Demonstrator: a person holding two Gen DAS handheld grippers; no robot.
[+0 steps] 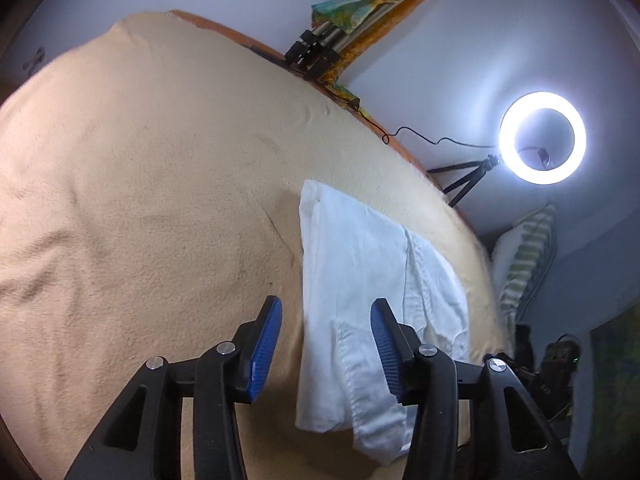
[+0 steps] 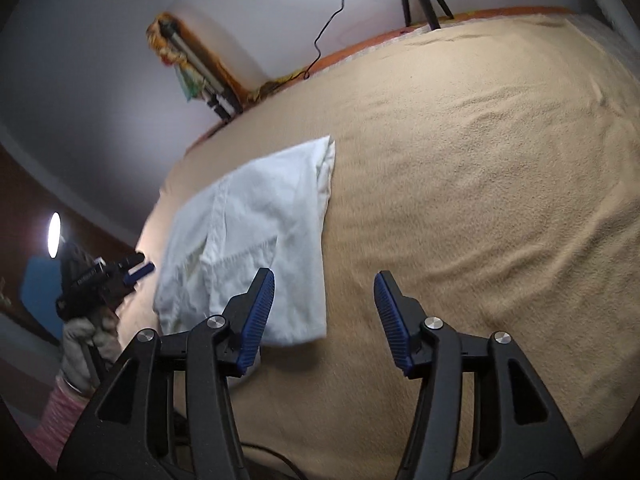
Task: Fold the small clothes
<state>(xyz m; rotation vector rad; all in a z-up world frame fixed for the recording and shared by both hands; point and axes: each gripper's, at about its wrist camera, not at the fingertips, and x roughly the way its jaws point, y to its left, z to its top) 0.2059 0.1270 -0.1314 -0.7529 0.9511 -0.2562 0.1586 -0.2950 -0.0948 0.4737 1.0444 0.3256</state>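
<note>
As it drapes off-edge, white garment [image 1: 360,264] — lower hem hidden.

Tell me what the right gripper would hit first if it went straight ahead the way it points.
Probably the tan blanket: the open right gripper aims at bare blanket just past the white garment, though depth is uncertain.

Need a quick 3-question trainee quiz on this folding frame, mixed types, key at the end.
1. True or false: the left gripper holds the white garment.
2. The garment lies on: A) bare wood B) a tan blanket C) a tray.
3. Fill in: the right gripper is ____.

Key: 1 false, both pads are clear of the cloth; 2 B; 3 open, nothing between its fingers.
</note>
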